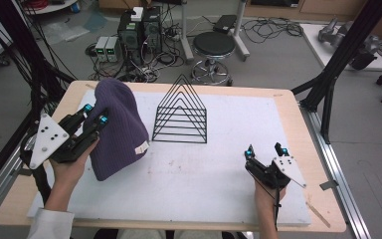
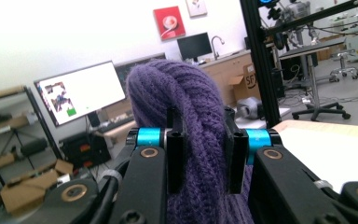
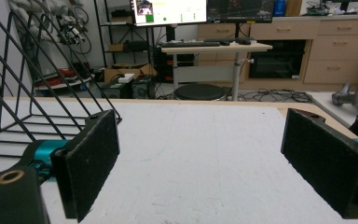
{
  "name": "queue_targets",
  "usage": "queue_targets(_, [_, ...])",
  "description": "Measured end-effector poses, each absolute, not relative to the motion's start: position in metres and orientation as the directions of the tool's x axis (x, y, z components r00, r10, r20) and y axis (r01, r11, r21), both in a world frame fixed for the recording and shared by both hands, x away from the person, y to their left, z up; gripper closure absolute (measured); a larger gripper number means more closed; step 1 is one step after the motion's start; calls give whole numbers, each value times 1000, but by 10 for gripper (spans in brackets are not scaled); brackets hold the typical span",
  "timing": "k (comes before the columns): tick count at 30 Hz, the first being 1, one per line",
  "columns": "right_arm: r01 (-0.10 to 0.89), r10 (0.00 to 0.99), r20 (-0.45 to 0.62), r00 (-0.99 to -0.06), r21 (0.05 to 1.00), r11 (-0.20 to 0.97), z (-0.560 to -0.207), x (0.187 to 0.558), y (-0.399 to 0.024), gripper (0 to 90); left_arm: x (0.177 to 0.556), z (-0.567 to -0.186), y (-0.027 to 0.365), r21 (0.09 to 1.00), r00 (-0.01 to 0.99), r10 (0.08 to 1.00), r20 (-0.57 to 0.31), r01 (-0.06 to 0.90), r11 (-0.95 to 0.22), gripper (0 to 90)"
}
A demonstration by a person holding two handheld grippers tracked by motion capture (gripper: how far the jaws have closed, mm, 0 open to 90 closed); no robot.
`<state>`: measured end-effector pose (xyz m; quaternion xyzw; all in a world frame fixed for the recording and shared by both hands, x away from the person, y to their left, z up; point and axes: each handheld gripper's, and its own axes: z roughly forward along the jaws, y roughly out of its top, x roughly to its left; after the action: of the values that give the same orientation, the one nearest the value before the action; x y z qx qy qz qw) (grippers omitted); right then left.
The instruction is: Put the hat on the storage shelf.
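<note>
A cluttered workshop surrounds a wooden desk topped with a white mat; cables, computer boxes and a round black stool sit on the grey floor beyond it.

At the left of the mat a purple knitted hat stands bunched up, its crown raised toward the far edge of the desk and a small pale label at its lower right hem. The left gripper, held in the person's left hand, is clamped on the hat's near left side; in the left gripper view its fingers pinch a thick fold of the purple knit between them.

Just to the right of the hat, near the middle of the mat's far half, stands a black wire rack of nested triangular frames, apart from the hat.

Well off to the right, near the front edge, the right gripper rests low over the bare mat in the person's right hand. Its fingers are spread wide with nothing between them, and in the right gripper view the wire rack rises at the left, with monitors and cabinets along the back wall.
</note>
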<state>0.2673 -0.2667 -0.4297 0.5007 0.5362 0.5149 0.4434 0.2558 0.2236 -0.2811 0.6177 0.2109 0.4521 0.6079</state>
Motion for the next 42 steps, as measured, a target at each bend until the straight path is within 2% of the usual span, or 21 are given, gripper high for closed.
queue_targets(7, [71, 993, 43, -113, 997, -35, -429, 266, -266, 106, 253, -273, 212, 928, 516, 788, 335, -325, -181, 756])
queue_targets(12, [71, 992, 47, -120, 997, -39, -429, 266, -265, 106, 247, -266, 200, 902, 517, 765, 385, -386, -193, 756])
queue_targets(18, [49, 989, 47, -138, 998, -41, -427, 264, -261, 106, 242, -253, 188, 888, 532, 744, 404, -424, -179, 756])
queue_targets(28, [9, 974, 108, -198, 994, -109, -414, 263, -248, 106, 242, -245, 175, 877, 543, 725, 422, -447, -176, 754])
queue_targets(32, [19, 940, 154, -303, 988, -155, -402, 266, -240, 106, 242, -247, 170, 877, 552, 718, 424, -448, -173, 754])
queue_targets(37, [0, 880, 131, -457, 989, -147, -385, 271, -215, 106, 241, -248, 160, 872, 569, 696, 438, -456, -176, 754])
queue_targets(42, [-25, 842, 107, -529, 990, -141, -373, 277, -192, 106, 238, -244, 153, 862, 582, 671, 460, -473, -182, 754])
